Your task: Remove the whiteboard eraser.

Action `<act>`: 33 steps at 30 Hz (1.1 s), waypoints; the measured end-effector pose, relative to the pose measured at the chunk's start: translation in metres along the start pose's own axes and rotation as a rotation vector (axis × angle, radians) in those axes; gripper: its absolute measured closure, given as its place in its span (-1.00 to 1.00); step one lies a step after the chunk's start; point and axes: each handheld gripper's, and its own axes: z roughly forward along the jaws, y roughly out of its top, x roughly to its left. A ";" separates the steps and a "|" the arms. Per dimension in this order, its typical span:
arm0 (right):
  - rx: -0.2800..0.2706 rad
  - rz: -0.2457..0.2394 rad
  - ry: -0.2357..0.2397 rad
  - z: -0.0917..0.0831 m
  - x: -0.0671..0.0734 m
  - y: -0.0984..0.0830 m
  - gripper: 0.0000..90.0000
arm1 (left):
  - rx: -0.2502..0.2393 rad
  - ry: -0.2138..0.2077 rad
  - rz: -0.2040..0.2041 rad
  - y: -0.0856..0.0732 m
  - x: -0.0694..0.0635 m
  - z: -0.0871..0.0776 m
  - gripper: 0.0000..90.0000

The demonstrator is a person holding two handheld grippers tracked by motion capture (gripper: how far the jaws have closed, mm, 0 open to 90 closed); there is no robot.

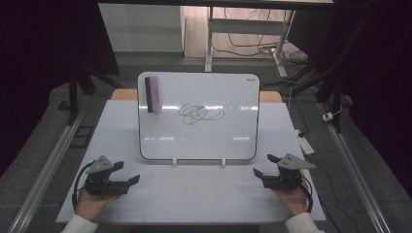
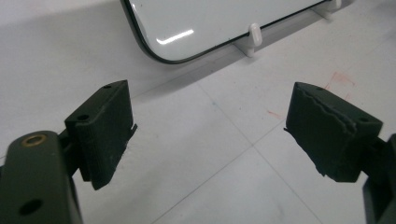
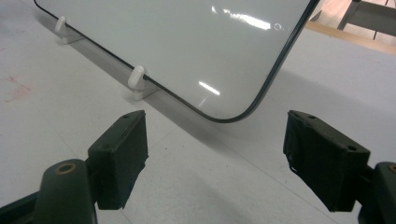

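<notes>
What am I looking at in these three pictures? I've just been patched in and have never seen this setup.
There is no robot arm here: a person holds a hand-held grasping tool in each hand. The high view looks down on the table from the person's side. The left tool is at the lower left, the right tool at the lower right. The other two pictures come from cameras riding on each tool, looking along its two black jaws. Both tools are open and hold nothing.

On the table a whiteboard leans upright on two small white feet. It has a black scribble near the middle and a purple eraser stuck at its upper left. Faint red marks stain the tabletop.
</notes>
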 end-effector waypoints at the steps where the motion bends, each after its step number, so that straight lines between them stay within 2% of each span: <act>1: -0.004 0.002 0.007 0.000 0.000 0.000 -0.52 | -0.001 -0.002 -0.001 0.000 0.000 0.000 -0.64; 5: -0.010 -0.003 0.022 0.000 0.004 0.000 -0.50 | 0.002 0.000 -0.016 0.001 0.002 0.003 -0.64; 7: 0.000 -0.015 0.010 -0.001 0.006 -0.001 -0.50 | 0.009 0.004 -0.015 0.002 0.002 0.004 -0.64; 11: -0.002 -0.008 0.002 -0.003 0.007 0.000 -0.50 | 0.006 0.002 -0.021 0.002 0.002 0.004 -0.63; 14: -0.001 0.004 -0.005 -0.007 0.008 -0.003 -0.48 | 0.008 0.011 -0.013 0.004 0.000 0.004 -0.62; 15: -0.008 0.005 -0.009 -0.009 0.009 -0.003 -0.47 | 0.010 0.017 0.000 0.006 -0.002 0.001 -0.63; 17: -0.026 0.014 -0.013 -0.011 0.009 -0.001 -0.47 | 0.005 0.016 0.000 0.008 -0.002 -0.001 -0.63; 21: -0.034 0.021 -0.013 -0.009 0.008 0.002 -0.46 | -0.007 0.016 -0.010 0.017 -0.003 -0.006 -0.63; 23: -0.035 0.025 -0.008 -0.007 0.008 0.003 -0.46 | -0.027 0.018 0.003 0.027 -0.009 -0.009 -0.64; 27: -0.036 0.025 -0.001 -0.005 0.008 0.004 -0.46 | -0.027 0.031 0.012 0.038 -0.015 -0.009 -0.65; 30: -0.032 0.016 0.004 -0.005 0.012 0.004 -0.45 | -0.039 0.041 -0.001 0.055 -0.017 -0.013 -0.65; 31: -0.030 0.013 0.007 -0.005 0.013 0.004 -0.45 | -0.039 0.041 -0.001 0.055 -0.017 -0.013 -0.66; 33: -0.031 0.012 0.009 -0.006 0.013 0.004 -0.44 | -0.070 0.039 -0.002 0.070 -0.017 -0.016 -0.66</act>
